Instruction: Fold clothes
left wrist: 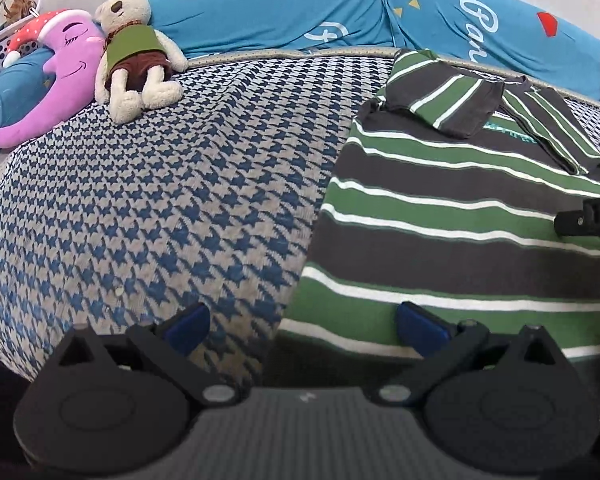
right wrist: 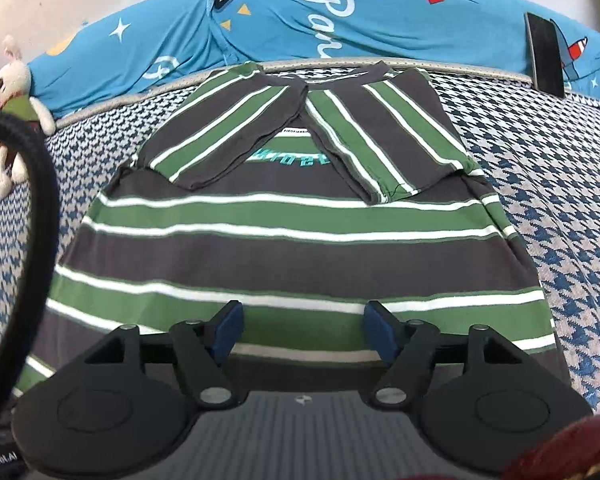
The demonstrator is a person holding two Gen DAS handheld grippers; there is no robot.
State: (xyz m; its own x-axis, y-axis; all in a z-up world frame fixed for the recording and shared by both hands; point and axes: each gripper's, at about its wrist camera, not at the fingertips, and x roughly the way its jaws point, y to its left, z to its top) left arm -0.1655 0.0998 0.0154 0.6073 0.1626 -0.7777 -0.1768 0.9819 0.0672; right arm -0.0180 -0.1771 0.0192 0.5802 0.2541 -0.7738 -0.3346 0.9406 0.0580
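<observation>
A green, grey and white striped shirt lies flat on the houndstooth bedspread, both sleeves folded inward over its chest. My right gripper hovers open over the shirt's near hem, nothing between its blue pads. In the left wrist view the same shirt fills the right half. My left gripper is open above the shirt's lower left corner, one pad over the bedspread and one over the hem. A black piece of the other gripper shows at the right edge.
A rabbit plush and a purple moon plush lie at the far left. A long blue printed pillow runs along the back wall with a dark phone leaning on it. A black cable curves at left.
</observation>
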